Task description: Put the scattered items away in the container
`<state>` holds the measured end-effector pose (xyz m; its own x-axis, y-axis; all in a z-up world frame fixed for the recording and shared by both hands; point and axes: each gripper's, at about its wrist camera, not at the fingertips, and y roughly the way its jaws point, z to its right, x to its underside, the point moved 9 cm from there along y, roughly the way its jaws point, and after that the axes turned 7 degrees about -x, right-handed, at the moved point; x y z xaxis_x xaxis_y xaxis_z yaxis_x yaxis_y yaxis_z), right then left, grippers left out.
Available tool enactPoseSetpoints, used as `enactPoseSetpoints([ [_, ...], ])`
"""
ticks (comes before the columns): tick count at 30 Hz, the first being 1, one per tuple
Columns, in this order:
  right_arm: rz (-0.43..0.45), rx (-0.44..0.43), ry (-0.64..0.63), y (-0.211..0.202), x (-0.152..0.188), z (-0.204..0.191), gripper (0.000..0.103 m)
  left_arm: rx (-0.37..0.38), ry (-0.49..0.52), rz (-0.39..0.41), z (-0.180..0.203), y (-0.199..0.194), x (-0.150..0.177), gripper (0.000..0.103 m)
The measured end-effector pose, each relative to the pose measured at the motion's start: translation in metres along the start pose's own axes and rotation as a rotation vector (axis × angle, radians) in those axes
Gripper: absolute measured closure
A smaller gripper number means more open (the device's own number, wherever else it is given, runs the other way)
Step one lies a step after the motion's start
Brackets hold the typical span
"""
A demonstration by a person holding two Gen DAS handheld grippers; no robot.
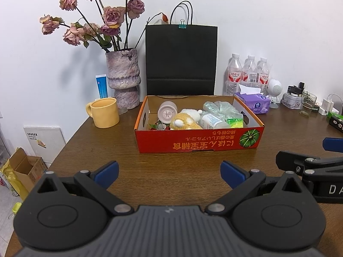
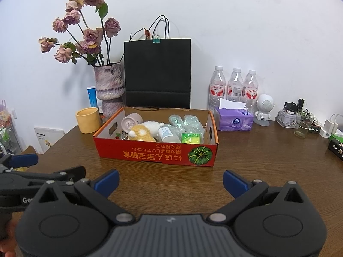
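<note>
A red cardboard box (image 1: 199,142) (image 2: 156,156) stands on the brown wooden table. It holds a pink round container (image 1: 167,112), a yellow-and-white plush toy (image 1: 186,121), a white bottle (image 1: 212,121), a clear bubble-wrap bag (image 1: 223,107) and a green packet (image 1: 235,122). My left gripper (image 1: 169,174) is open and empty, hovering in front of the box. My right gripper (image 2: 170,182) is open and empty too, also short of the box. Each gripper shows at the edge of the other's view.
A yellow mug (image 1: 105,112), a vase of dried roses (image 1: 124,79) and a black paper bag (image 1: 181,60) stand behind the box. Water bottles (image 2: 235,85), a purple tissue pack (image 2: 233,120), a white robot figure (image 2: 264,109) and a glass (image 2: 303,123) line the right back.
</note>
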<state>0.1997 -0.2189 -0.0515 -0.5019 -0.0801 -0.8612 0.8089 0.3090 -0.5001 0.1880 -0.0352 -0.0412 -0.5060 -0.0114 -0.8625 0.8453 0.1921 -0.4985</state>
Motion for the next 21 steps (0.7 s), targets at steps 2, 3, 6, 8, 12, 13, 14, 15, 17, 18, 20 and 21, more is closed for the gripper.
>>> enactPoseSetpoints([
  [2, 0.000, 0.000, 0.000, -0.0001, -0.0003, 0.0001, 0.000, 0.001, 0.000, 0.000, 0.0000, -0.0002, 0.0002, 0.000],
  [3, 0.001, 0.000, 0.000, -0.0005, -0.0001, 0.0001, 0.000, 0.001, 0.000, 0.000, 0.0000, -0.0001, 0.0003, 0.000],
  [6, 0.001, 0.001, 0.000, -0.0014, 0.0006, 0.0001, 0.000, 0.001, 0.001, -0.001, -0.0002, 0.0001, 0.0003, 0.000],
  [8, 0.001, 0.001, 0.000, -0.0013, 0.0005, -0.0001, 0.000, 0.002, 0.001, -0.002, -0.0004, 0.0003, 0.0002, 0.000],
  [12, 0.000, 0.003, -0.001, -0.0005, 0.0002, -0.0006, 0.000, 0.004, 0.000, -0.004, -0.0002, 0.0009, 0.0001, 0.000],
  [13, -0.001, 0.003, -0.001, -0.0004, 0.0002, -0.0006, 0.000, 0.004, 0.000, -0.004, -0.0002, 0.0010, 0.0002, 0.000],
  [14, -0.001, 0.003, -0.001, -0.0004, 0.0002, -0.0006, 0.000, 0.004, 0.000, -0.005, -0.0003, 0.0011, 0.0003, 0.000],
  [15, -0.001, 0.003, -0.001, -0.0004, 0.0002, -0.0006, 0.000, 0.004, 0.000, -0.005, -0.0005, 0.0013, 0.0004, 0.000],
  [17, -0.002, 0.002, -0.002, 0.0002, 0.0002, -0.0007, 0.000, 0.004, 0.001, -0.007, -0.0010, 0.0017, -0.0006, 0.000],
  [18, -0.003, 0.002, -0.002, 0.0006, 0.0003, -0.0006, 0.000, 0.004, 0.000, -0.008, -0.0010, 0.0020, -0.0005, 0.000],
  [20, -0.004, 0.002, -0.002, 0.0008, 0.0007, -0.0005, 0.000, 0.005, 0.000, -0.009, -0.0012, 0.0026, -0.0004, 0.000],
  [21, -0.004, 0.001, -0.002, 0.0009, 0.0010, -0.0006, 0.000, 0.004, 0.000, -0.010, -0.0013, 0.0027, -0.0004, 0.000],
])
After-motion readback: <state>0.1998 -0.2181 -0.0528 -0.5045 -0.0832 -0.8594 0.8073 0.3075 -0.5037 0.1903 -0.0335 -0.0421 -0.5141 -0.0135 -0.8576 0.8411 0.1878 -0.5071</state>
